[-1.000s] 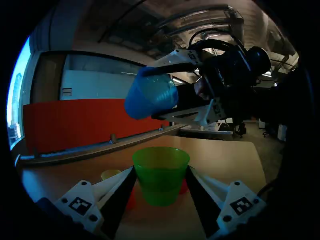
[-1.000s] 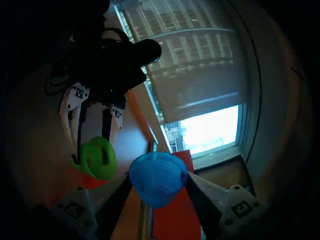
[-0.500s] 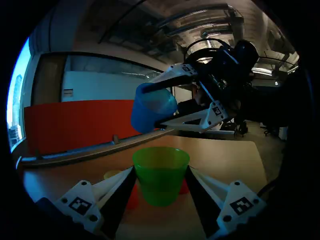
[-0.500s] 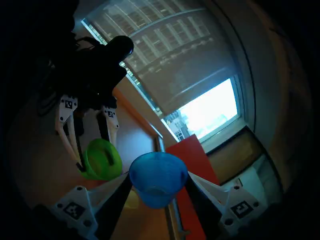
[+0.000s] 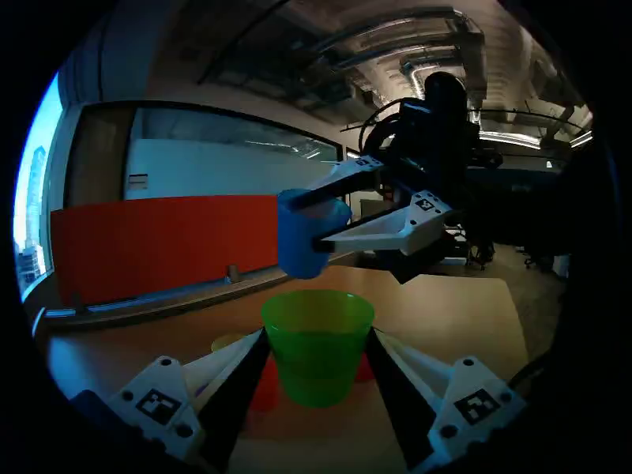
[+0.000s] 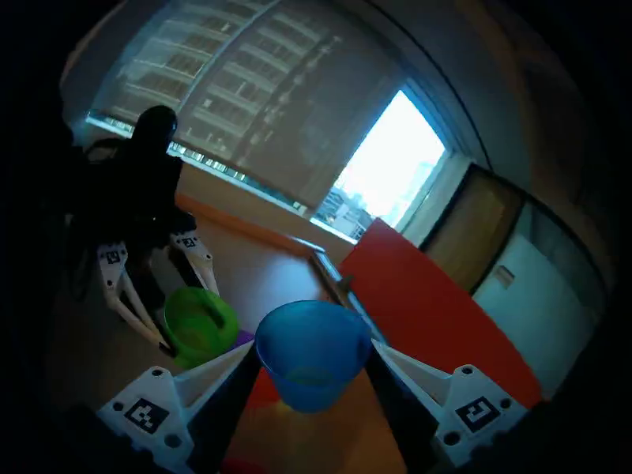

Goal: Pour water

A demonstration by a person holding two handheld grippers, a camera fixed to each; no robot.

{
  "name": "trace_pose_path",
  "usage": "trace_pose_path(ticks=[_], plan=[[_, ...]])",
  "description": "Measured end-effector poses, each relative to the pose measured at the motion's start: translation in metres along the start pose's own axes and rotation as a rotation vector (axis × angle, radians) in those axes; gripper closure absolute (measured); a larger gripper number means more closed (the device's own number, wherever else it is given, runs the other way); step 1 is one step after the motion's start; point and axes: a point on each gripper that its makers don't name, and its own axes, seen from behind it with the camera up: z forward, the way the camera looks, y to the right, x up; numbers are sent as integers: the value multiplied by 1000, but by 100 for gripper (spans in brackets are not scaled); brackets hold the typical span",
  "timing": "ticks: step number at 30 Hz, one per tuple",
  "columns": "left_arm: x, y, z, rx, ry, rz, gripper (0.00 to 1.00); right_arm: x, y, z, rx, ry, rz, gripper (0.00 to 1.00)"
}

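Blue cup sits clamped between right tongs.

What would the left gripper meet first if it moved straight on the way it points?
Probably the blue cup held by the right gripper, straight ahead and slightly above the green cup in the left gripper. Depth is unclear; it might pass underneath towards the red wall panel.

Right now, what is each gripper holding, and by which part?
The left gripper grips the translucent green plastic cup by opposite sides of its wall, below the rim; the right gripper holds the translucent blue plastic cup likewise.
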Motion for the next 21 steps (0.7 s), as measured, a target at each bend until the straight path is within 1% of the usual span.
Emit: trace_pose_path(ticks=[6, 9, 15, 21], plan=[[0, -2, -1, 0, -13, 11, 17, -12, -5, -2, 32, -23, 174, 10], [2, -3, -1, -1, -14, 11, 17, -14, -8, -3, 45, -26, 235, 10], [5, -4, -2, 1, -14, 12, 17, -19, -9, -4, 48, -40, 308, 10], [6, -6, -2, 5, -17, 13, 17, -24, -17, -6, 68, -55, 381, 10]])
